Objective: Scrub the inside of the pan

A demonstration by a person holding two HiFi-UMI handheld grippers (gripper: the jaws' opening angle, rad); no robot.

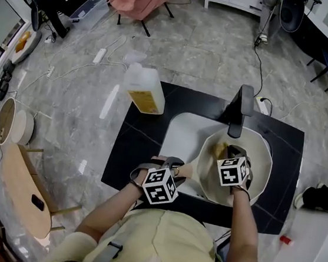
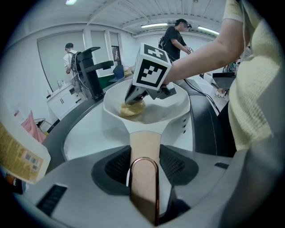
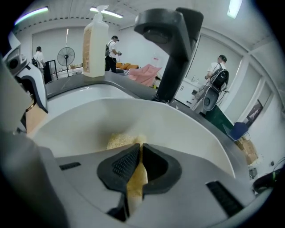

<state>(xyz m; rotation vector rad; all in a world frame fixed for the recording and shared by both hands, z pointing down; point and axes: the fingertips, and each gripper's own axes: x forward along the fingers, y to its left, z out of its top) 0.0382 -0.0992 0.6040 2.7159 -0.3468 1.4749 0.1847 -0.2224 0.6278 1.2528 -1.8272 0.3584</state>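
Observation:
A white pan point(image 1: 260, 169) sits in the white sink point(image 1: 178, 132). Its tan handle point(image 2: 143, 147) with a copper hanging loop runs between the pads of my left gripper point(image 2: 144, 167), which is shut on it; in the head view that gripper point(image 1: 168, 166) is at the sink's near edge. My right gripper point(image 3: 136, 167) is shut on a yellow sponge point(image 3: 127, 140) and presses it on the pan's inner wall. In the head view the right gripper point(image 1: 232, 153) is inside the pan, the sponge point(image 1: 222, 148) showing at its tip. In the left gripper view the sponge point(image 2: 132, 109) lies low in the pan.
A black faucet point(image 1: 240, 110) rises behind the sink, close to the pan's far rim. A detergent jug point(image 1: 144, 89) stands on the black counter point(image 1: 131, 153) at the left. Wooden furniture point(image 1: 23, 190) and cables lie on the floor at the left.

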